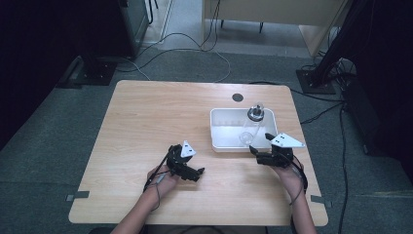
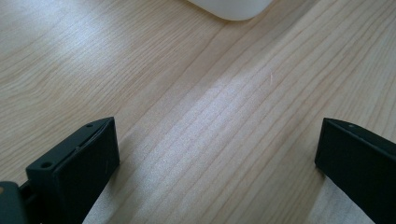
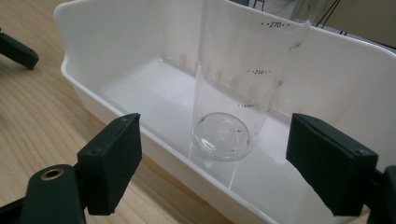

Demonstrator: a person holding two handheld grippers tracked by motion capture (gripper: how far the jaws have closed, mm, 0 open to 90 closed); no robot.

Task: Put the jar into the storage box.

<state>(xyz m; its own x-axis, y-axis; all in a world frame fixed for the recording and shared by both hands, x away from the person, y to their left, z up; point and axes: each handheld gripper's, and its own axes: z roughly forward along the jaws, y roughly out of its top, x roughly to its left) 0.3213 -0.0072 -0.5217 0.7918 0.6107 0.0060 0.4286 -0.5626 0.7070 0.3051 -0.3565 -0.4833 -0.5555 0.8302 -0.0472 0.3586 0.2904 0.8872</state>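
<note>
Bottle (image 3: 233, 98): clear, graduated, upright in the white tray (image 3: 116, 60), likely parked there for easy reach.
Right hand-held gripper (image 3: 212, 158): jaws wide, nothing held, aimed at the bottle's base just ahead across the tray's near wall.
Left hand-held gripper (image 2: 217, 154): jaws wide, idle over bare bench (image 2: 196, 93).

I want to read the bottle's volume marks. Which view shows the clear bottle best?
The right gripper view: the clear bottle stands upright in the white tray, close enough to read its printed scale. The high view shows it small, with its dark cap. The left gripper view catches just a tray corner.
</note>
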